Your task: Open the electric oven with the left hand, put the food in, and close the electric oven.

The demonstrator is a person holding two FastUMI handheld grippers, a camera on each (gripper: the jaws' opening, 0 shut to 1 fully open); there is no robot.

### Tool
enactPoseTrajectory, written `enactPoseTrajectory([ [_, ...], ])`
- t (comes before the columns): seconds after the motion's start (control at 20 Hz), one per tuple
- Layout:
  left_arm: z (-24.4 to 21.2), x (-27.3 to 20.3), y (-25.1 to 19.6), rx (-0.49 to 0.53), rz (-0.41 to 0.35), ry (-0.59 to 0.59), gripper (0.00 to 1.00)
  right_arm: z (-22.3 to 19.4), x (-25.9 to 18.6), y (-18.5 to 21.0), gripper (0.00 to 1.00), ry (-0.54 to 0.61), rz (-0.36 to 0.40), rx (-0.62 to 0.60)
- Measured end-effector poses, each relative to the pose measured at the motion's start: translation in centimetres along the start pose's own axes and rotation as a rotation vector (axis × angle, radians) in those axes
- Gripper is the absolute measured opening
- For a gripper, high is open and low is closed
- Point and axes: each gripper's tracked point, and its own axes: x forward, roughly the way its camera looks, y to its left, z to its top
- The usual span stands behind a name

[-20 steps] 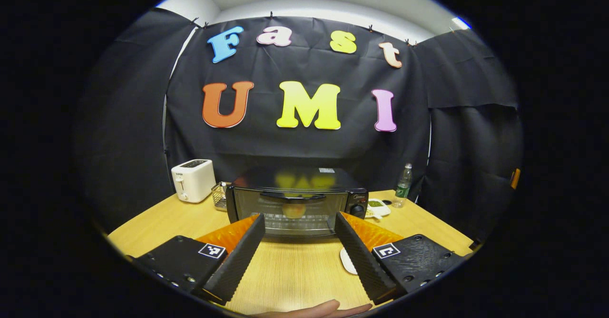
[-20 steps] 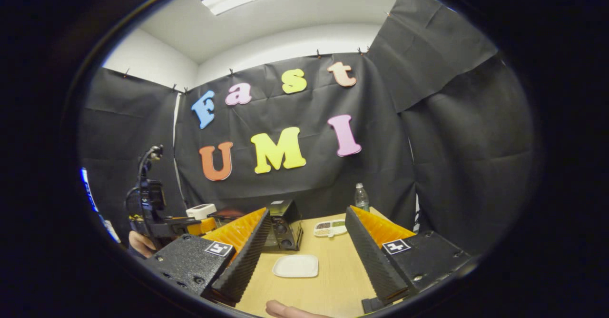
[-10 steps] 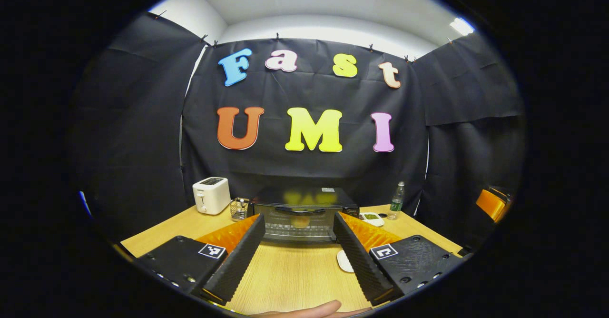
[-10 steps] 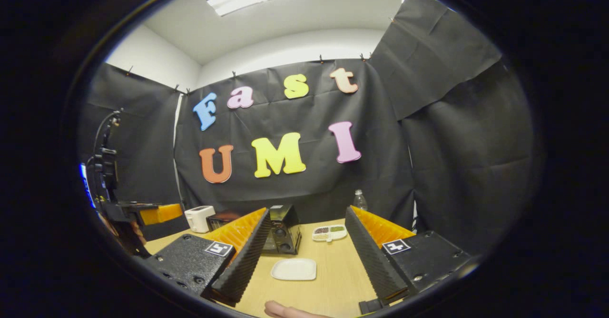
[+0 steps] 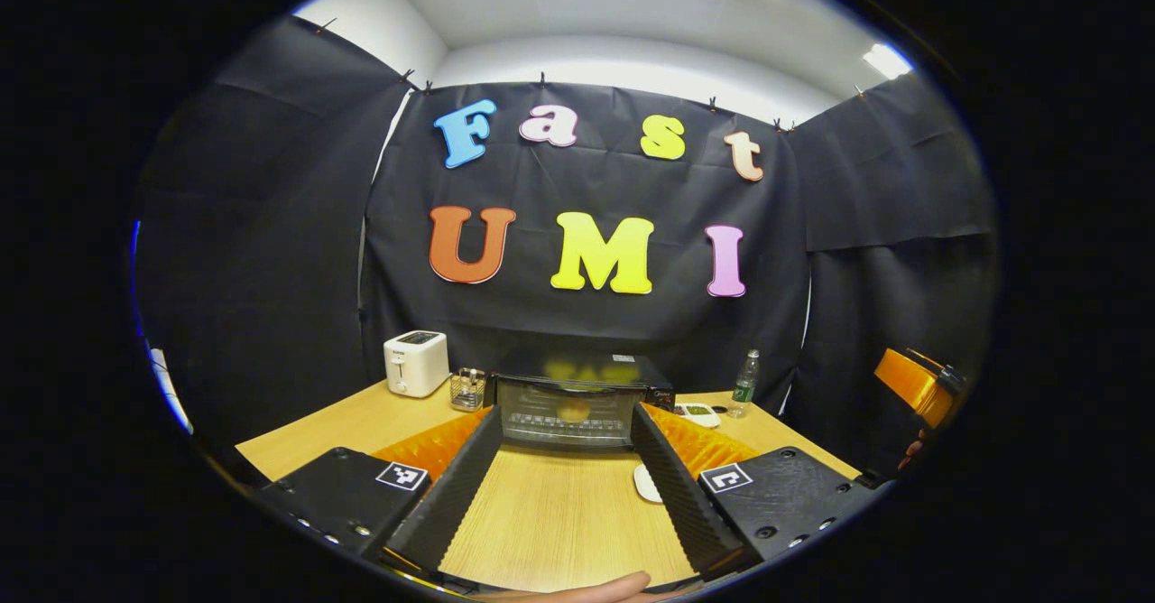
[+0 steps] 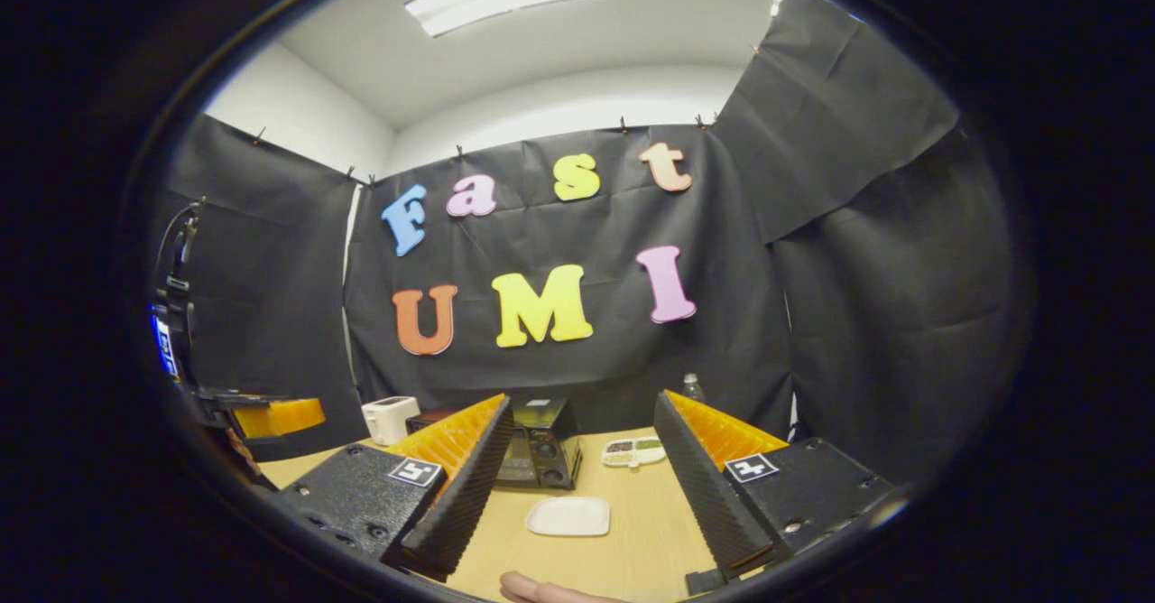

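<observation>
Now oven [image 5: 568, 403] sitting at far middle of table [image 5: 559, 513], door shut, round yellow food [image 5: 573, 412] showing inside through glass. White toaster [image 5: 415, 363] standing far left, bottle [image 5: 743, 384] far right. White plate [image 6: 568, 515] lying near oven's right side. Left gripper [image 5: 564, 481] hanging above near table edge, fingers apart, holding nothing. Right gripper [image 6: 586, 486] hanging over plate, fingers apart too.

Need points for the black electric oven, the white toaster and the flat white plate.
black electric oven [image 5: 567, 412], left gripper view, on its glass door.
white toaster [image 5: 416, 364], left gripper view, on its front face.
flat white plate [image 6: 569, 515], right gripper view, on its bare centre.
</observation>
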Motion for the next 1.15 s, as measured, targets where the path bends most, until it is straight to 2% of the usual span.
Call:
enactPoseTrajectory([
  [0.05, 0.1, 0.0, 0.1, -0.002, 0.004, -0.004, 0.94, 0.1, 0.0, -0.1, 0.94, 0.0, -0.006, 0.0],
  [0.15, 0.1, -0.1, 0.1, -0.01, 0.005, -0.007, 0.94, 0.0, 0.0, -0.1, 0.94, 0.006, -0.01, 0.003],
  [0.2, 0.3, -0.3, 0.2, -0.017, 0.005, -0.01, 0.86, -0.2, 0.0, -0.1, 0.94, 0.01, -0.01, 0.007],
  [0.3, 0.6, -0.6, 0.5, -0.02, 0.009, -0.019, 0.94, -0.4, 0.1, -0.2, 0.94, 0.019, -0.011, 0.012],
  [0.45, 1.3, -0.9, 0.6, -0.019, 0.009, -0.04, 0.94, -0.1, -0.1, -0.4, 0.94, 0.016, -0.017, 0.008],
  [0.6, 1.9, -1.3, -0.1, 0.0, -0.024, -0.062, 0.94, 0.3, -0.4, -0.1, 0.95, 0.006, -0.013, 0.005],
  [0.75, 2.7, -1.9, 0.1, 0.03, -0.017, -0.103, 0.94, 0.4, -0.4, 0.1, 0.95, 0.005, -0.007, 0.005],
  [1.15, 3.2, -2.3, -1.0, 0.062, -0.037, -0.125, 0.94, 0.4, -0.4, 0.1, 0.94, 0.016, -0.006, 0.008],
])
